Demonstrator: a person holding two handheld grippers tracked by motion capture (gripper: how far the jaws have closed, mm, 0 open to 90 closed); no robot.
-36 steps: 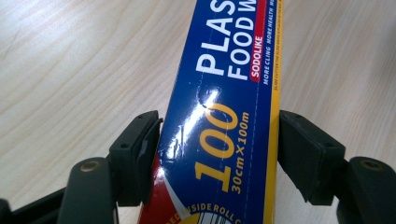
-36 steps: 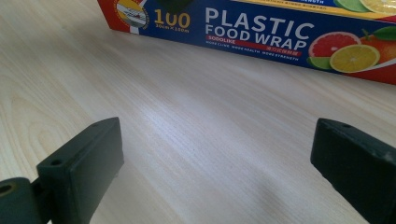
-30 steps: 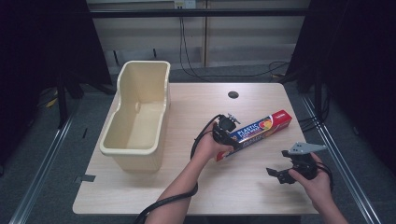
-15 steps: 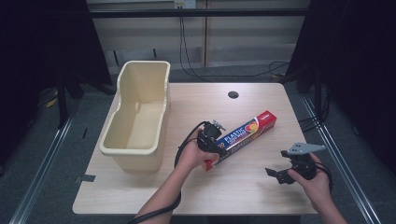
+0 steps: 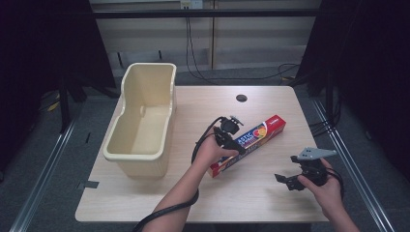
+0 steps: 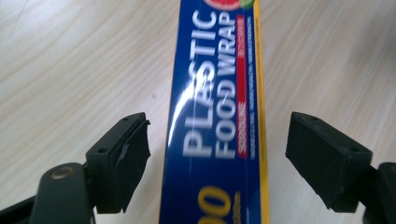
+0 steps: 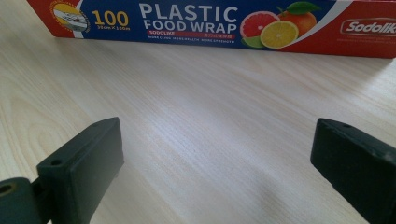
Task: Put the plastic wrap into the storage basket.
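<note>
At frame centre, the left tongs have just been opening; their jaws straddle the food wrap box lying on the bench, untouched. The right tongs rest lower right, jaws apart.

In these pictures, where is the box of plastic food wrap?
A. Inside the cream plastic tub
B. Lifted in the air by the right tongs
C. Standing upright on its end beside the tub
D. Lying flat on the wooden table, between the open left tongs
D: the food wrap box lies on the table, with gaps on both sides to the pads of the left tongs.
</note>
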